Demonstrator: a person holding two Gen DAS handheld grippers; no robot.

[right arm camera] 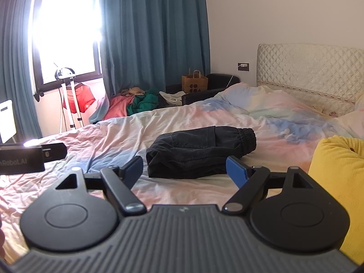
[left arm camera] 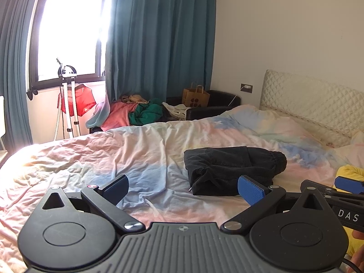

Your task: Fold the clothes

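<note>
A folded pair of black trousers (left arm camera: 232,168) with an elastic cuff lies on the pastel duvet (left arm camera: 136,145); the right wrist view shows the trousers (right arm camera: 198,152) just ahead. My left gripper (left arm camera: 183,187) hovers open over the duvet, its right pad close to the trousers' near edge, nothing between the fingers. My right gripper (right arm camera: 184,170) is open too, right in front of the bundle without touching it. Part of the right gripper (left arm camera: 336,193) shows at the left view's right edge, and the left gripper's body (right arm camera: 29,157) at the right view's left edge.
A yellow garment (right arm camera: 336,173) lies on the bed at the right. A quilted headboard (right arm camera: 314,72) stands behind. Beyond the bed are a pile of clothes (left arm camera: 136,111), a paper bag (left arm camera: 195,96) on a black armchair, a garment steamer stand (left arm camera: 68,104) and teal curtains.
</note>
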